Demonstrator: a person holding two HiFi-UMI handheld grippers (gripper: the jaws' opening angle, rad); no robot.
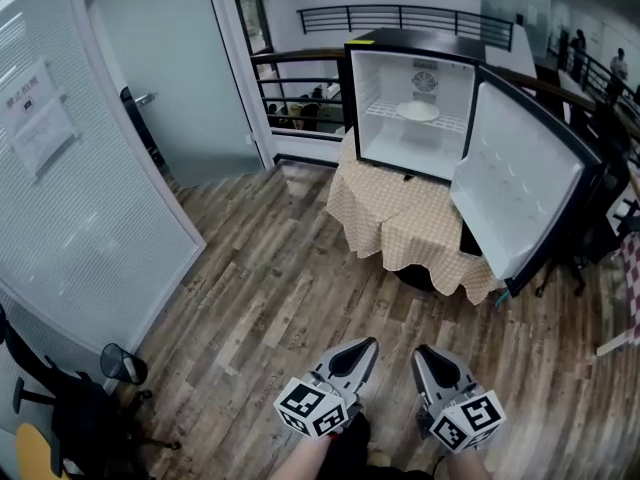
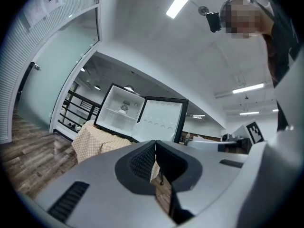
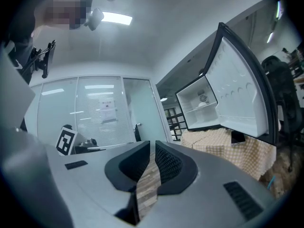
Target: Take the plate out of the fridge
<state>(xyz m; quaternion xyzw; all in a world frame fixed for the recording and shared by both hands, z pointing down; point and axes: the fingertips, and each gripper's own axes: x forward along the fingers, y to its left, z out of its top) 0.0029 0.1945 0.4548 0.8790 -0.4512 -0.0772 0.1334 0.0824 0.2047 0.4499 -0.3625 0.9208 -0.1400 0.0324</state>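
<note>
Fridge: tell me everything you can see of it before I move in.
The fridge is a small black-cased cube with a white interior, standing upright on a tan checked tablecloth. Its door is swung wide open on the head view's right, white inner liner showing. One wire shelf crosses the middle and carries a white plate; a round fan sits in the back wall.

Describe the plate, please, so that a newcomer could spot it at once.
Find the small black fridge standing open on the checked-cloth table. The plate lies on its wire shelf: a pale round disc, the only loose thing visible inside.
</note>
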